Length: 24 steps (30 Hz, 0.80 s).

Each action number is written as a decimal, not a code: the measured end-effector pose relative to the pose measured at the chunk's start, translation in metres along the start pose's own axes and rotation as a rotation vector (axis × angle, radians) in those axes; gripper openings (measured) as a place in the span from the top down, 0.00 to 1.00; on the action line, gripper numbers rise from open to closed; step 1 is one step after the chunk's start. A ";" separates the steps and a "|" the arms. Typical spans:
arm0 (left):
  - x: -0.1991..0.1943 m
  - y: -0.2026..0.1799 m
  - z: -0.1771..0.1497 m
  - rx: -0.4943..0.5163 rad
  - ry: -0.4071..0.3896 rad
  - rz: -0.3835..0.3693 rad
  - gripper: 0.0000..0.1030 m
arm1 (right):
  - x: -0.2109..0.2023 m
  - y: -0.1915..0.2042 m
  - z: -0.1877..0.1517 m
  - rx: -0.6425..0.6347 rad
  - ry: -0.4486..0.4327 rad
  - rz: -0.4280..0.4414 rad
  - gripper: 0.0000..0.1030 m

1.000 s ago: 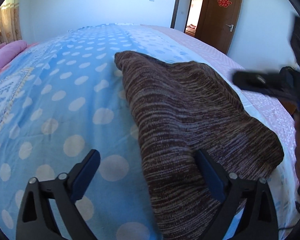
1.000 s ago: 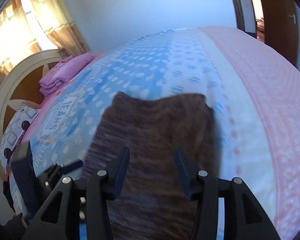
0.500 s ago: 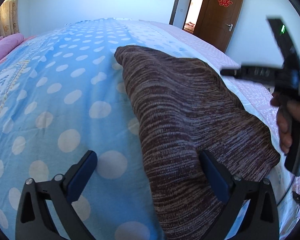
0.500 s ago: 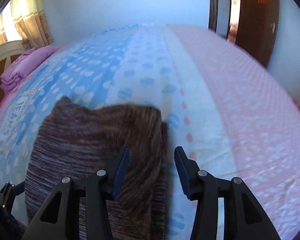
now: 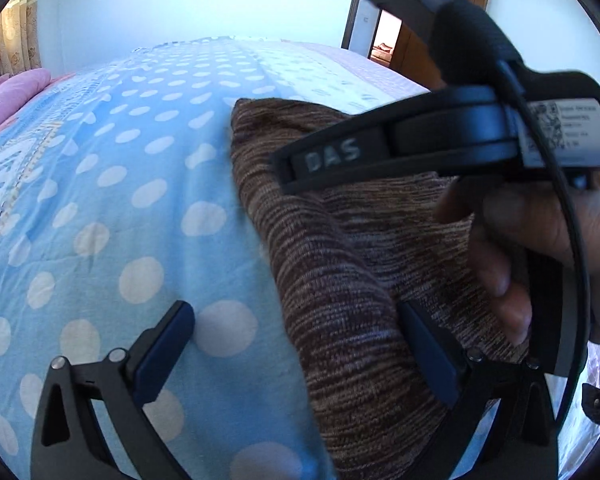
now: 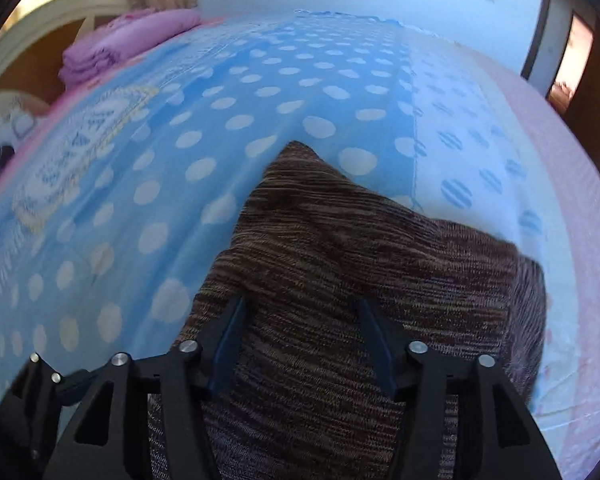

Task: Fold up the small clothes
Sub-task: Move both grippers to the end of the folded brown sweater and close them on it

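Folded brown knit garment on a polka-dot bed, seen from both hand-held grippers.

The bed (image 5: 100,184) carried the brown knit garment (image 5: 340,300), folded and lying flat on the blue dotted cover. The left gripper (image 5: 296,344) had its fingers spread wide, one over the cover, one over the knit. Only the left view showed the right gripper's body and the hand (image 5: 540,232) holding it; only the right view showed the right gripper (image 6: 300,340), fingers apart above the garment, and the headboard (image 6: 32,40).
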<state>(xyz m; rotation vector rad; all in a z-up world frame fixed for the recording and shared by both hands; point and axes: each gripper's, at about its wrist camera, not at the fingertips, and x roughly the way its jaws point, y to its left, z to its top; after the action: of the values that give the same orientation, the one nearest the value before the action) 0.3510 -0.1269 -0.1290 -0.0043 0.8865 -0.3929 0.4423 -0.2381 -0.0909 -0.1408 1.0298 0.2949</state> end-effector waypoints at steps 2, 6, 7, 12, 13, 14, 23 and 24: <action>0.000 0.000 0.000 0.001 0.000 -0.004 0.00 | -0.009 -0.001 -0.004 -0.008 -0.016 -0.008 0.43; -0.001 0.002 0.000 0.000 -0.001 -0.005 0.00 | -0.038 -0.011 -0.020 0.045 -0.085 0.045 0.43; -0.001 0.002 0.000 0.000 -0.001 -0.005 0.00 | -0.049 -0.018 -0.029 0.065 -0.105 0.072 0.43; -0.001 0.002 0.001 0.002 0.000 -0.003 0.00 | -0.047 -0.034 -0.056 0.094 -0.039 0.045 0.62; -0.001 0.003 0.001 0.002 0.002 -0.004 0.00 | -0.043 -0.037 -0.061 0.096 -0.019 0.049 0.63; -0.001 0.003 0.001 -0.001 0.001 -0.007 0.00 | -0.045 -0.042 -0.067 0.100 -0.042 0.066 0.65; -0.004 0.015 0.001 -0.009 -0.004 -0.006 0.00 | -0.060 -0.102 -0.074 0.280 -0.128 0.014 0.77; -0.003 0.013 0.000 -0.009 -0.004 -0.004 0.00 | -0.051 -0.103 -0.074 0.271 -0.086 -0.028 0.77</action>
<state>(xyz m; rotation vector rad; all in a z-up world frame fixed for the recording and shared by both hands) 0.3536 -0.1137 -0.1289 -0.0150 0.8839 -0.3931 0.3887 -0.3640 -0.0877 0.1014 0.9723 0.1331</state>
